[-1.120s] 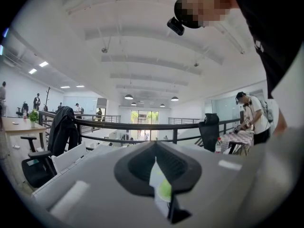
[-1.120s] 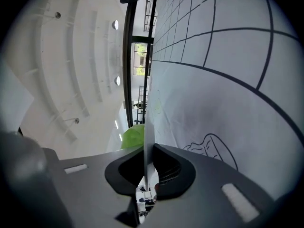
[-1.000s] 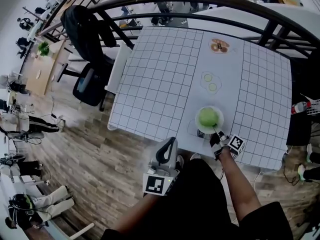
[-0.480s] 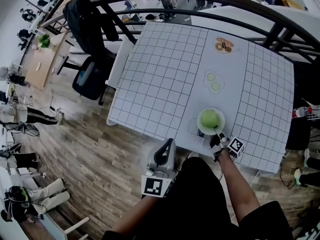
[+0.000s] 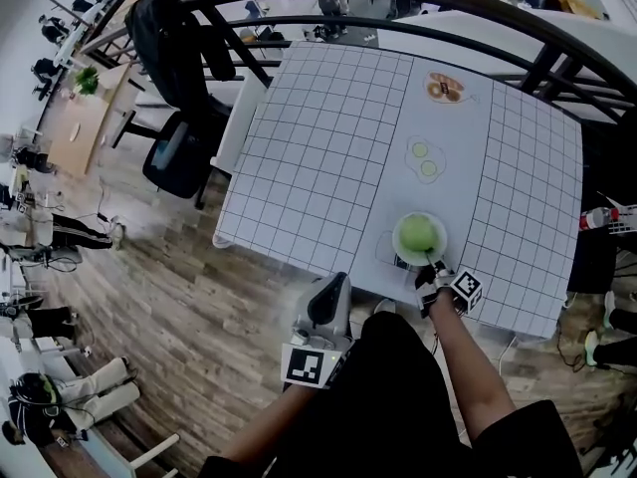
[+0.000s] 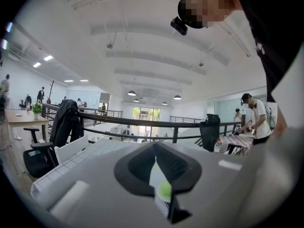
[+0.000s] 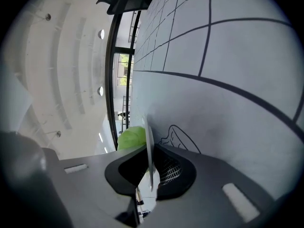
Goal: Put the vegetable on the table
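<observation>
Right claw (image 5: 429, 268) closing on plate (image 5: 402, 250) rim, vegetable (image 5: 416, 233) aboard. Left claw (image 5: 340, 283) together, empty. Next, probably: tip vegetable onto surface (image 5: 328, 147).

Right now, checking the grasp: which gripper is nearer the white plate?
Right. Right gripper is closing on the plate rim; left gripper hangs short of the table.

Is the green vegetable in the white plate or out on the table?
In the white plate. The head view shows the green vegetable lying inside its rim, not on the table.
</observation>
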Available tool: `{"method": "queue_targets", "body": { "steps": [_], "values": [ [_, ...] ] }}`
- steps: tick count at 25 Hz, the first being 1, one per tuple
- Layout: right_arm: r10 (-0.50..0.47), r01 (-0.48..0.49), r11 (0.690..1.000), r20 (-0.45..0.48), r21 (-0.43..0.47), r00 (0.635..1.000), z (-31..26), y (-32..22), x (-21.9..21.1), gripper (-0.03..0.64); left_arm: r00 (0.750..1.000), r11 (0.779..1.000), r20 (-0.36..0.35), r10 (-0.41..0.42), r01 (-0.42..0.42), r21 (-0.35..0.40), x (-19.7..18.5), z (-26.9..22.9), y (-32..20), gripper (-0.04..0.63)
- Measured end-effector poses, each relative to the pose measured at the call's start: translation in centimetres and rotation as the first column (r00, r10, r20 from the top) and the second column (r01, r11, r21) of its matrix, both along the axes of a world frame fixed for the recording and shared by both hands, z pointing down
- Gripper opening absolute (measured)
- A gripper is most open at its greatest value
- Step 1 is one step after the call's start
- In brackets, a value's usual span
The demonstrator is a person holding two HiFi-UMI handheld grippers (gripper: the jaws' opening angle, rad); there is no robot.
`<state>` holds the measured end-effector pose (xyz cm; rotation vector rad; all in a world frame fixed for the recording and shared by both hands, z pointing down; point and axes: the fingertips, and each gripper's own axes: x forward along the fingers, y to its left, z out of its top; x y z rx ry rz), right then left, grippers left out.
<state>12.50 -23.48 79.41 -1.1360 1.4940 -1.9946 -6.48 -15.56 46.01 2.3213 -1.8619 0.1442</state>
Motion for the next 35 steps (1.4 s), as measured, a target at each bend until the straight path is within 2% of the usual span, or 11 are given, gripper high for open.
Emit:
{"method": "queue_targets", "body": {
  "steps": [5,9,15,19,24,29,32,35],
  "values": [
    [0.019,-0.019,1.000,-0.053,-0.004,0.998,0.0,0.5,0.9,0.054,0.998,0.998,-0.014,0.064,-0.063,0.020,1.9,-0.4,0.1,0.009],
    [-0.003,0.003,1.000,-0.062,0.005,0.998,-0.4,0.8,1.2,0.100,0.995,0.995,-0.028,0.099,-0.099,-0.013,2.8,0.8,1.0,0.009],
    [0.025,-0.027,0.999,-0.098,-0.021,0.995,-0.4,1.9,2.8,0.107,0.993,0.993,-0.037,0.115,-0.115,0.000,3.3,0.6,1.6,0.009],
    [0.058,-0.062,0.998,-0.141,-0.026,0.988,-0.3,3.2,4.6,0.078,0.991,0.991,-0.023,0.134,-0.133,0.021,3.3,0.0,1.6,0.009],
    [0.039,-0.041,0.999,-0.215,-0.004,0.976,-0.4,5.1,6.6,0.053,0.988,0.988,-0.013,0.155,-0.154,0.026,3.4,-0.1,1.9,0.009],
    [0.003,0.014,0.998,-0.245,0.066,0.969,-3.2,5.7,6.8,0.020,0.984,0.984,-0.023,0.177,-0.176,0.025,4.0,-0.5,1.4,0.009],
    [0.020,0.006,0.994,-0.246,0.105,0.969,-5.4,6.2,6.4,0.004,0.984,0.984,-0.020,0.179,-0.178,0.030,3.8,-0.9,0.7,0.009],
    [0.032,0.018,0.986,-0.294,0.168,0.955,-7.9,7.0,6.6,-0.002,0.983,0.984,-0.035,0.180,-0.179,0.021,4.1,-0.9,0.2,0.009]
  ]
}}
